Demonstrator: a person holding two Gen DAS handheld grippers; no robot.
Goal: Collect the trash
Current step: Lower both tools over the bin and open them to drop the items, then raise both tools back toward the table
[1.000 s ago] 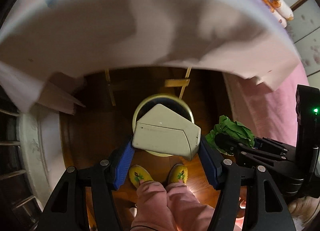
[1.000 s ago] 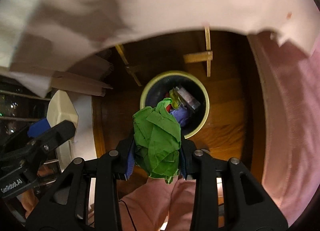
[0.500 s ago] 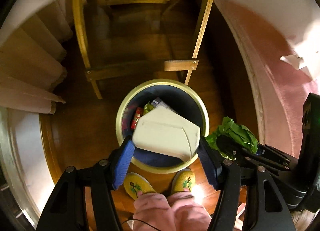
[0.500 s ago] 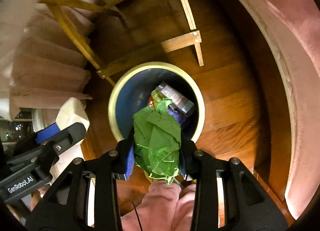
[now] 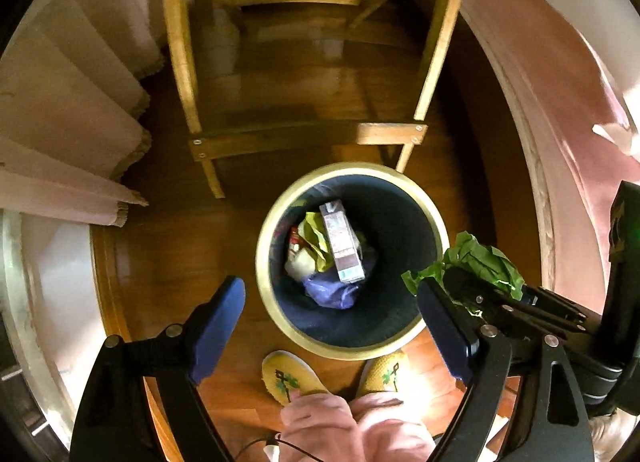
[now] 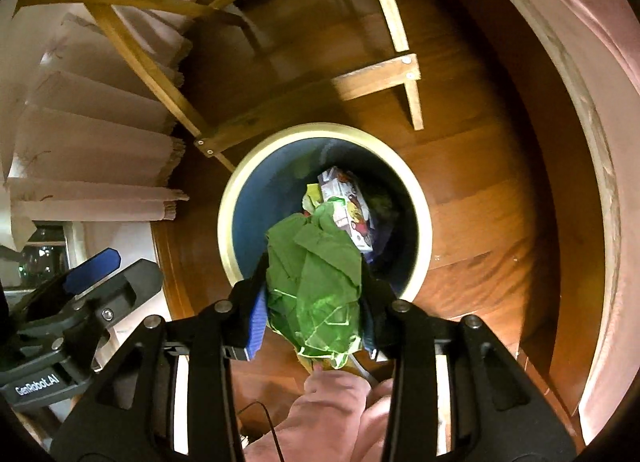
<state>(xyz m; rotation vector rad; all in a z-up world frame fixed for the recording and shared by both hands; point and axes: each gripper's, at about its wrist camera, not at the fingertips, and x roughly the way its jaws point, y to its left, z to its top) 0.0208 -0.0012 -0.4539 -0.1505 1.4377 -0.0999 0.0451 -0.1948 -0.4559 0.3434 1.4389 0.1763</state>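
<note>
Beige box gone; left gripper (image 5: 340, 326) empty, spread.

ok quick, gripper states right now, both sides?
Left gripper: open, holding nothing, above the trash bin.
Right gripper: shut on the green crumpled paper.

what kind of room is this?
Likely a home room, maybe a bedroom: wood floor, a bin by a wooden chair, fringed cloth, and slippers on the person's feet.
</note>
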